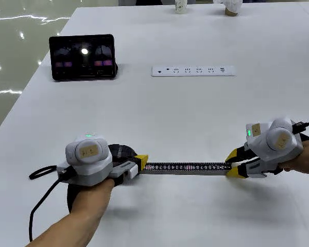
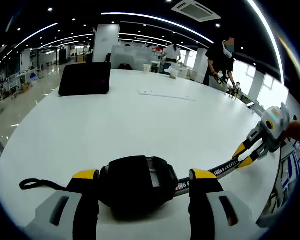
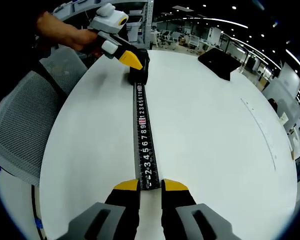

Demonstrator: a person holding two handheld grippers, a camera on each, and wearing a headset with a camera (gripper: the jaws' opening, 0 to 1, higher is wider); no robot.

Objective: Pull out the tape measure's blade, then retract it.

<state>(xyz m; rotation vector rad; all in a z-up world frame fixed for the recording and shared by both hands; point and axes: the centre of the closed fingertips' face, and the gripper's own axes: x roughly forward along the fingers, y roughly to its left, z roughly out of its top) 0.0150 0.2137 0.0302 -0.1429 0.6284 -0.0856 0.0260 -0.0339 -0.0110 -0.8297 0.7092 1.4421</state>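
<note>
Both claws clamped: left claw [image 2: 145, 176] on the case [image 1: 121, 153], right claw [image 3: 150, 186] on the end of the blade [image 3: 142, 125]. Blade runs straight ahead from the right claw to the case.

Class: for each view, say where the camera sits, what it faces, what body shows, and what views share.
Head view: headset, looking down at table; left hand, right hand show.
Left gripper view: on left claw, facing tape measure case; right hand shows.
Right gripper view: on right claw, facing along blade; left hand shows.
All share blade.
</note>
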